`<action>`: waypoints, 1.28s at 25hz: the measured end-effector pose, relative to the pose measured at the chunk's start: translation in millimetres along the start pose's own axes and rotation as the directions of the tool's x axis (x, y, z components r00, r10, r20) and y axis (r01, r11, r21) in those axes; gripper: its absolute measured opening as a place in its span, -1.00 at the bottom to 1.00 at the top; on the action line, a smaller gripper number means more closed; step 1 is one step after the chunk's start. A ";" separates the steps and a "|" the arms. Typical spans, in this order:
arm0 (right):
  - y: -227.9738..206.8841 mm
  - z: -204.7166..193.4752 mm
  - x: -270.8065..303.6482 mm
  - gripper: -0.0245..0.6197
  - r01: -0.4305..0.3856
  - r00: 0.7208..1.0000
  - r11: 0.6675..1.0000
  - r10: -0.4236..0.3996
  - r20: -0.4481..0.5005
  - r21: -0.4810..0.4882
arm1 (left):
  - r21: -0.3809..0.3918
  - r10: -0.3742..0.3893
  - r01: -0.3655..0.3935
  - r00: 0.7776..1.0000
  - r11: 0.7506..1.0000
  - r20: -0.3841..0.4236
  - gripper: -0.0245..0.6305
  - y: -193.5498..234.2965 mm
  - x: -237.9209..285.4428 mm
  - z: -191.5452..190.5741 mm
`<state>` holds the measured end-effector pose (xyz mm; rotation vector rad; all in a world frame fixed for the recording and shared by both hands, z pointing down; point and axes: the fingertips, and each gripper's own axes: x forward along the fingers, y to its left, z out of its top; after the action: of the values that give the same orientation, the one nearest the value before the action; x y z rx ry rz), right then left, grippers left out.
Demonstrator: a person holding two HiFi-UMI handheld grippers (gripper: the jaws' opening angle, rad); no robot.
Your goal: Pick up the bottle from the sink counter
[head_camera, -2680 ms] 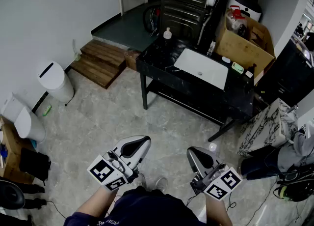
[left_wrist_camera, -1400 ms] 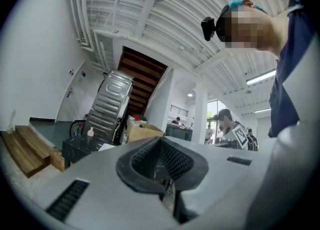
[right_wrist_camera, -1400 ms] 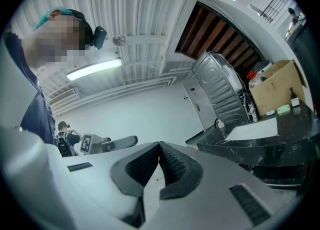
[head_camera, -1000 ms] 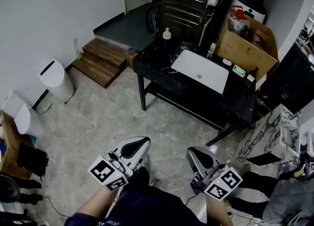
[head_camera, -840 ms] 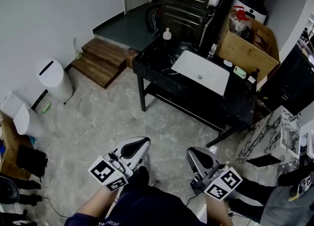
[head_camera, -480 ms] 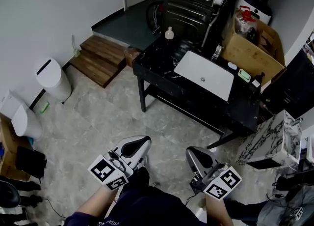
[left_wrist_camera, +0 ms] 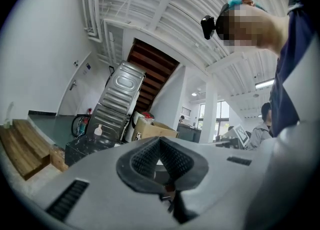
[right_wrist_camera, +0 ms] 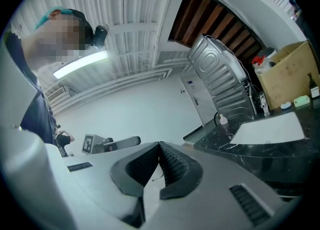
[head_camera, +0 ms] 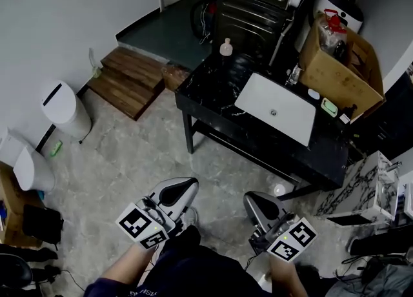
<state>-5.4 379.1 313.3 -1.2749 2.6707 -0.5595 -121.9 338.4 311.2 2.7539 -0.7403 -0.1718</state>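
Obscured: the bottle (head_camera: pixel 226 48) is seen small and far off in every view; its cap and any label cannot be made out. The person's arms (head_camera: pixel 126 266) are cut off at the lower edge of the head view, and items at the right edge are cropped
Bottle position: it is stood upright on the far left corner of the sink counter (head_camera: pixel 205 93), in front of the ribbed metal panel (head_camera: pixel 248 2), well apart from both grippers
Bottle form: pale rounded body, narrower top
Counter: black stone-like top with white veining, carried on a dark frame; a white rectangular basin (head_camera: pixel 277 107) is set into it
Surroundings: an open cardboard box (head_camera: pixel 342 63) is placed beyond the basin; wooden steps (head_camera: pixel 126 79) and a white lidded bin (head_camera: pixel 64 110) are noted on the grey marbled floor (head_camera: pixel 129 153)
Left gripper (head_camera: pixel 184 189): the dark ridged pads (left_wrist_camera: pixel 145 156) are pressed together at the tip; nothing is held between them
Right gripper (head_camera: pixel 255 204): the ridged pads are likewise closed on each other; nothing is grasped or touched
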 end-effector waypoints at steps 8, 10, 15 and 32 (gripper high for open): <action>-17.8 18.2 63.6 -0.87 0.023 1.000 1.000 -0.023 0.002 -0.002 | 0.001 -0.026 0.026 1.000 1.000 -0.009 -0.90 61.5 19.6 21.8; -21.9 20.8 76.1 -0.87 0.029 1.000 1.000 -0.029 0.002 -0.002 | 0.001 -0.031 0.031 0.999 1.000 -0.011 -0.90 73.9 23.3 25.8; -31.7 25.0 106.8 -0.87 0.038 0.999 0.999 -0.038 -0.001 0.000 | 0.001 -0.039 0.039 0.999 0.999 -0.014 -0.90 105.0 31.0 33.7; -60.4 44.1 168.3 -0.87 0.027 1.000 1.000 -0.027 0.003 -0.008 | 0.029 -0.051 0.051 0.999 0.998 -0.019 -0.90 160.0 67.3 53.9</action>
<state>-56.5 202.5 302.8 -1.3145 2.6597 -0.5510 -149.7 158.8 305.3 2.7997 -0.6732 -0.1468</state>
